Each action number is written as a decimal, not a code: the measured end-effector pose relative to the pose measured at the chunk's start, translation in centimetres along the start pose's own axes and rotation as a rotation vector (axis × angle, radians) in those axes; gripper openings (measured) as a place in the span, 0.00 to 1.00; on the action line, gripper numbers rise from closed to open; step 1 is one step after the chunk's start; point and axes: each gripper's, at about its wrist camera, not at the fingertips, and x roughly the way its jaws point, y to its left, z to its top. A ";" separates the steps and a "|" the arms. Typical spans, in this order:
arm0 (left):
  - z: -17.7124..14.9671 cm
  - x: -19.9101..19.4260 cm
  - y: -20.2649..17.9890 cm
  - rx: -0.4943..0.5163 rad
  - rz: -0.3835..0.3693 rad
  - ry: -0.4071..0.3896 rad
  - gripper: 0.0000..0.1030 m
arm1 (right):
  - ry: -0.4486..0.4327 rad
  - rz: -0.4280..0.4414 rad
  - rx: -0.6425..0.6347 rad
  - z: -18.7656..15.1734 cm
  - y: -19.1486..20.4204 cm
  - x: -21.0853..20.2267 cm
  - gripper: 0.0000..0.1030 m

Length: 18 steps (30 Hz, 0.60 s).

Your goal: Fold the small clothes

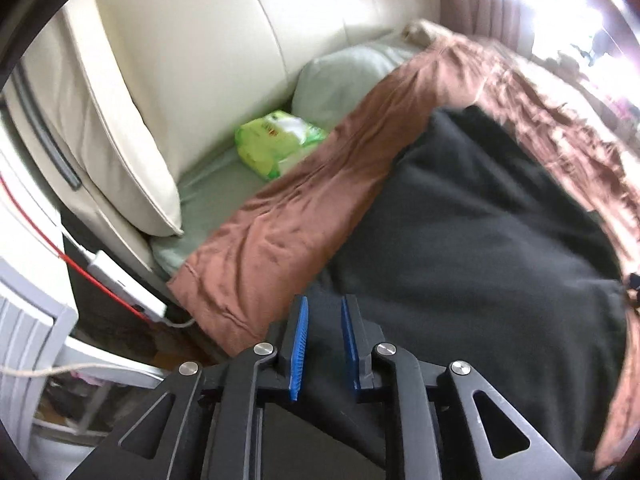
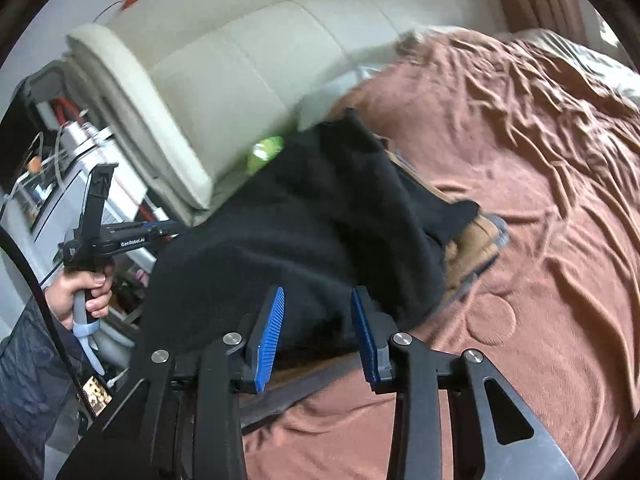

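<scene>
The brown bedspread (image 2: 540,184) lies wrinkled across the bed, with open cloth on the right and near side; on the left it ends at a hemmed edge, beyond which a strip of pale green sheet (image 1: 212,196) runs to the cream padded headboard (image 1: 192,48). A green packet (image 1: 276,144) sits on that sheet by a green pillow (image 1: 340,80). The black garment (image 2: 304,216) is soft, thick and matte, draped in a loose heap on the bedspread's left part, one corner lying over a tan folded cloth (image 2: 476,236). The left gripper (image 1: 323,344) has its blue ribbed pads a little apart with black fabric between them; whether they pinch it I cannot tell. The right gripper (image 2: 318,336) stands open at the garment's near edge.
</scene>
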 end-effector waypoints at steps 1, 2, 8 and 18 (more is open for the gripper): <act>-0.2 -0.8 -0.1 -0.011 -0.012 -0.015 0.22 | 0.001 0.006 -0.015 0.3 0.7 0.0 0.31; -0.4 -1.2 -0.2 -0.017 -0.022 -0.023 0.24 | 0.003 0.011 -0.025 0.4 1.2 0.1 0.31; -1.9 -2.9 -1.5 -0.020 -0.075 -0.041 0.25 | 0.035 0.036 -0.098 0.4 3.9 1.7 0.31; -6.0 -3.2 -4.7 -0.037 -0.179 -0.048 0.25 | 0.127 -0.021 -0.070 -1.4 2.1 5.3 0.31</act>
